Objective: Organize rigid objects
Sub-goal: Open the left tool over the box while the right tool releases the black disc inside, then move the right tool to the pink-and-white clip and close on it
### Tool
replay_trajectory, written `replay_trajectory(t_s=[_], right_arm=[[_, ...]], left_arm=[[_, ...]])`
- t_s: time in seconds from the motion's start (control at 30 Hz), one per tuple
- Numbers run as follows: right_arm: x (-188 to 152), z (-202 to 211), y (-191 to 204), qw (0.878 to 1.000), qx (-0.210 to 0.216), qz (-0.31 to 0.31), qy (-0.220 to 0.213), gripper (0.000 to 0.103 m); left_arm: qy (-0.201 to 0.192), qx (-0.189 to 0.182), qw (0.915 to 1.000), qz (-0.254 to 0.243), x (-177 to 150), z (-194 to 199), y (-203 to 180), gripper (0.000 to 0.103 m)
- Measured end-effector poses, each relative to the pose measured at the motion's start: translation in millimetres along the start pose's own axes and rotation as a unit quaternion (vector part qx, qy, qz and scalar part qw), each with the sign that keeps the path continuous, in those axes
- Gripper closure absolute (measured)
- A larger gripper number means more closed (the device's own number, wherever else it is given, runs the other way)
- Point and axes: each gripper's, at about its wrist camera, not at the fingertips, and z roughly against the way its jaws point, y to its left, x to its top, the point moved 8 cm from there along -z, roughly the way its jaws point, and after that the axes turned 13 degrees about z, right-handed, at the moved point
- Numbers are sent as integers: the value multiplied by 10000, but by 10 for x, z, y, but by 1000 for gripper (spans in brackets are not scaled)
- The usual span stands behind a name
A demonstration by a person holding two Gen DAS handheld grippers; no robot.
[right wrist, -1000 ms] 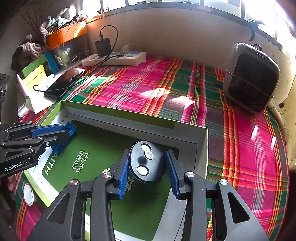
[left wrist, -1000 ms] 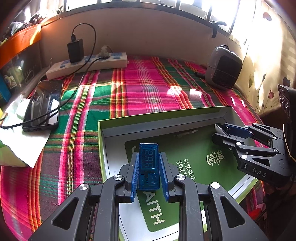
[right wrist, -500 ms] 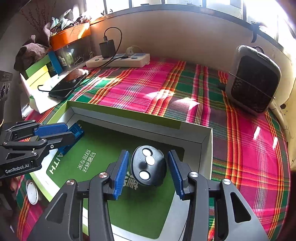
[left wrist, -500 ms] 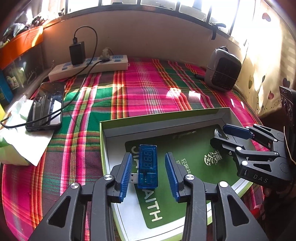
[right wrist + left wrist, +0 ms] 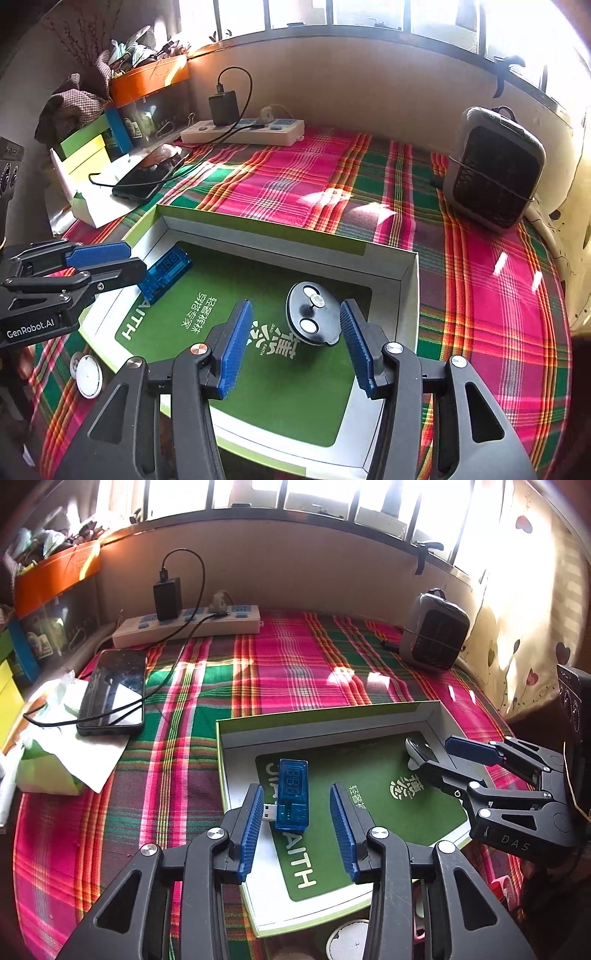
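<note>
The left tongs (image 5: 297,825) stand released around the blue USB meter (image 5: 291,794). It lies flat in the box (image 5: 236,738), long axis running up the frame, plug poking left. The right tongs (image 5: 295,341) are spreading, their pads clear of the black round plug (image 5: 314,317), lower centre of the box.

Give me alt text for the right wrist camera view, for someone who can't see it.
The right gripper, its jaws opening, stands around a black round plastic disc with silver buttons that lies free in a shallow green-lined cardboard box. Left, the left gripper hangs by a blue translucent USB meter, on plaid cloth.
</note>
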Motion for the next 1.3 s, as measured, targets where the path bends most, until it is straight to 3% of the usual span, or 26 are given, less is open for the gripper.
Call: replay_trajectory(t_s=[0.5,0.93,1.3], right_arm=[[-238,452,79,9995,-141,-224,-160,52],[-903,943,80,9965,-418,-708,-132,52],[-1340,1025,164,9940,-423,-1001,87,52]], left_arm=[[-264,-22,9995,179,-234,427,123,66],[-246,-138,9984,498,-586,630,357,65],[-152,-243,9974,667,-801,681,481,64]])
